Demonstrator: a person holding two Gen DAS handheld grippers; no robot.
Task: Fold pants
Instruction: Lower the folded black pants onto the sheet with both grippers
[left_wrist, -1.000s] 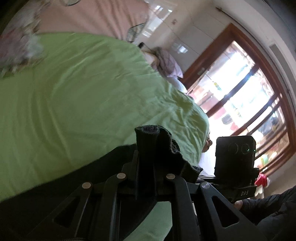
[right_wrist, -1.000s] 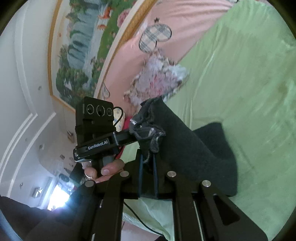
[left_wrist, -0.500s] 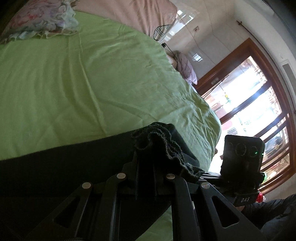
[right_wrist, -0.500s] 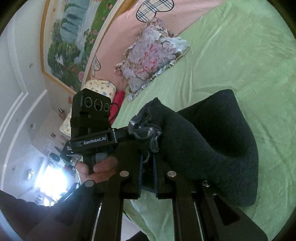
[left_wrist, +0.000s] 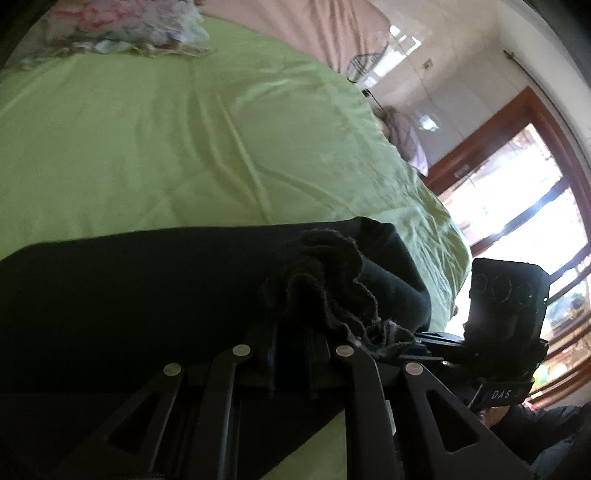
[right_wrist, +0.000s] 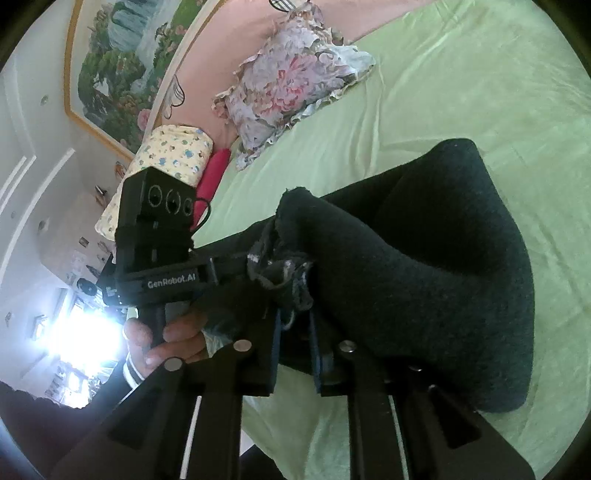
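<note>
Right wrist view shows the right tool (right_wrist: 293, 325) with its jaws nearly together on a bunched, frayed hem of the dark charcoal knit pants (right_wrist: 424, 280); those jaws have just been opening a little, yet cloth is still pinched between them. In the left wrist view the left tool (left_wrist: 291, 343) is likewise almost closed on a ruffled edge of the same pants (left_wrist: 147, 295), its jaws also having eased apart slightly with fabric still caught in them.

The step in hand looks like laying the carried edge down onto the light green bedsheet (right_wrist: 461, 92). To do it well, both tools should lower together and level, keeping the edge taut between them so that it lands straight, and let go only once the cloth rests flat (a lopsided release would leave a skewed fold).

The pants are thick, soft and fuzzy, draping in a rounded hump across the bed below the floral ruffled pillow (right_wrist: 291, 74). Whether the layer beneath lies smooth is hard to say, since the left view is dark there.
</note>
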